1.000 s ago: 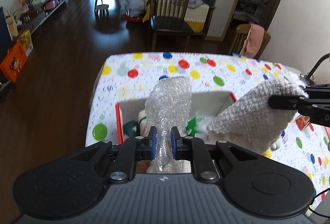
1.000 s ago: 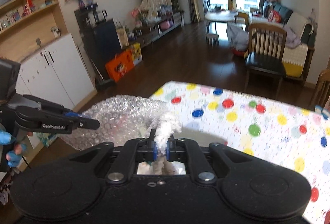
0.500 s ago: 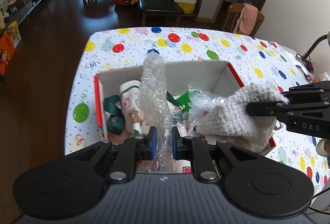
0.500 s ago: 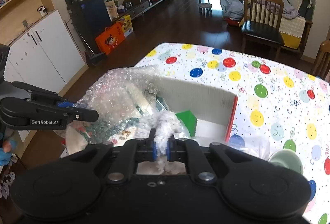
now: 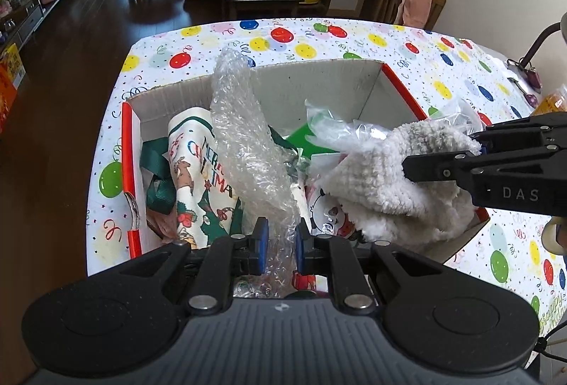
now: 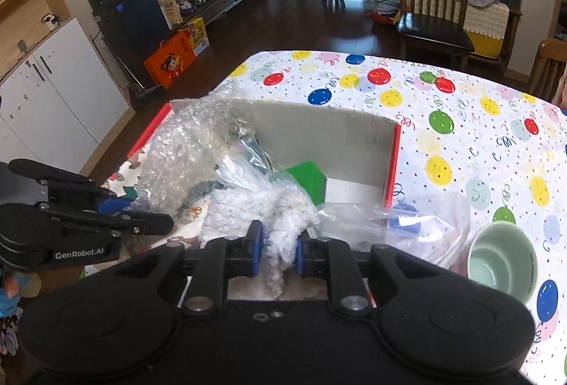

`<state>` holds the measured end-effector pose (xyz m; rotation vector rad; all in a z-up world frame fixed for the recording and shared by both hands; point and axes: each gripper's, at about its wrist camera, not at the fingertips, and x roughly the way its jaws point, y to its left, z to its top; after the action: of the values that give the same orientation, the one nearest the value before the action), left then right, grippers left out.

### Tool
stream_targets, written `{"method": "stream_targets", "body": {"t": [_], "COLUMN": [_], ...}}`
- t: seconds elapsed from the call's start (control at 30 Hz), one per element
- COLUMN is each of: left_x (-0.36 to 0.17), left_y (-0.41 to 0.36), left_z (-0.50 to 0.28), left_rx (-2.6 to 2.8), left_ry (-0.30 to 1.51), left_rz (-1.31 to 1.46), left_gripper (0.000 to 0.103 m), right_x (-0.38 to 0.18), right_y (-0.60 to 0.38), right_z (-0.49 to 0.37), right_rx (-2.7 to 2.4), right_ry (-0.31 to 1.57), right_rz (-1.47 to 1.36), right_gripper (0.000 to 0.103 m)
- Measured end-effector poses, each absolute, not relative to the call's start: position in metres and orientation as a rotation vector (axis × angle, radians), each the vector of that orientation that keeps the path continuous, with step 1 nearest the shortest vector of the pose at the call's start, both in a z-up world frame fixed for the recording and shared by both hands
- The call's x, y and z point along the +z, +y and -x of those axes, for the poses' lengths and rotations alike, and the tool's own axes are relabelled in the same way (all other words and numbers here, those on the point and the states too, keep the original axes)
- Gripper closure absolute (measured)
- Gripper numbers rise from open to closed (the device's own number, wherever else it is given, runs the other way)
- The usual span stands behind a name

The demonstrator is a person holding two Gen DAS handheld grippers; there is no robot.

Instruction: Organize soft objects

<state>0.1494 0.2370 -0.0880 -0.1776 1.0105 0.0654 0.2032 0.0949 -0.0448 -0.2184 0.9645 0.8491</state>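
Now both pieces hang low over the cardboard box (image 5: 319,83) on the worktop (image 6: 460,122). The left gripper (image 5: 279,245) is clamped on a strip of bubble wrap (image 5: 244,144), which stands up from the jaws and leans over a Christmas-print bag (image 5: 198,179) inside the box. The right gripper (image 6: 278,246) pinches a fluffy white cloth (image 6: 248,207), whose bulk rests over the box's near right part, on top of a clear plastic bag (image 5: 340,133). Judging from this, the springy wrap may pop back out once released. The cloth could also slide over the rim, since it sits on slick plastic near the edge; a green bowl (image 6: 503,261) stands just beside.
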Motion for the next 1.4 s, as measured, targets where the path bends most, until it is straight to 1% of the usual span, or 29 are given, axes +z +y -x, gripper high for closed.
{"method": "stream_targets", "body": {"t": [0.1, 0.2, 0.37, 0.47, 0.5, 0.53, 0.57, 0.6, 0.63, 0.67, 0.8, 0.87, 0.9, 0.97, 1.13, 1.2, 1.4], "left_x": [-0.090, -0.091, -0.092, -0.092, -0.092, -0.091, -0.091, -0.090, -0.090, -0.090, -0.088, -0.084, -0.083, -0.078, -0.063, -0.055, -0.028], "left_y": [0.237, 0.238, 0.239, 0.238, 0.237, 0.237, 0.236, 0.236, 0.235, 0.235, 0.231, 0.229, 0.228, 0.225, 0.222, 0.219, 0.210], "left_z": [-0.148, -0.145, -0.142, -0.139, -0.137, -0.136, -0.135, -0.133, -0.132, -0.130, -0.123, -0.118, -0.115, -0.109, -0.092, -0.085, -0.060], "left_rx": [0.064, 0.059, 0.079, 0.083, 0.086, 0.087, 0.086, 0.082, 0.075, 0.067, 0.070, 0.073, 0.074, 0.083, 0.083, 0.085, 0.101], "left_ry": [1.011, 1.011, 1.005, 1.001, 0.997, 0.996, 0.995, 0.992, 0.990, 0.987, 0.974, 0.967, 0.961, 0.945, 0.898, 0.868, 0.775], "left_rz": [0.177, 0.186, 0.205, 0.210, 0.208, 0.209, 0.209, 0.211, 0.216, 0.226, 0.241, 0.242, 0.235, 0.220, 0.218, 0.199, 0.180], "left_gripper": [0.089, 0.088, 0.088, 0.087, 0.083, 0.074, 0.067, 0.040, 0.017, 0.016, 0.016, 0.016, 0.016, 0.016, 0.016, 0.016, 0.016], "right_x": [-0.049, -0.049, -0.049, -0.048, -0.047, -0.045, -0.044, -0.043, -0.042, -0.041, -0.036, -0.031, -0.029, -0.023, -0.006, 0.002, 0.023], "right_y": [0.093, 0.094, 0.091, 0.090, 0.090, 0.090, 0.089, 0.088, 0.088, 0.087, 0.083, 0.080, 0.078, 0.074, 0.064, 0.060, 0.047], "right_z": [-0.202, -0.200, -0.192, -0.187, -0.185, -0.184, -0.182, -0.180, -0.178, -0.176, -0.169, -0.165, -0.162, -0.158, -0.145, -0.141, -0.125], "right_rx": [0.846, 0.849, 0.851, 0.854, 0.852, 0.853, 0.858, 0.863, 0.863, 0.865, 0.871, 0.880, 0.883, 0.892, 0.909, 0.918, 0.938], "right_ry": [0.961, 0.951, 0.921, 0.900, 0.891, 0.883, 0.877, 0.869, 0.858, 0.848, 0.818, 0.792, 0.776, 0.749, 0.697, 0.677, 0.622], "right_rz": [0.225, 0.237, 0.251, 0.261, 0.265, 0.268, 0.271, 0.276, 0.284, 0.292, 0.304, 0.313, 0.316, 0.315, 0.297, 0.282, 0.223], "right_gripper": [0.082, 0.077, 0.056, 0.049, 0.047, 0.043, 0.039, 0.038, 0.035, 0.032, 0.027, 0.019, 0.018, 0.012, 0.002, 0.001, 0.000]}}
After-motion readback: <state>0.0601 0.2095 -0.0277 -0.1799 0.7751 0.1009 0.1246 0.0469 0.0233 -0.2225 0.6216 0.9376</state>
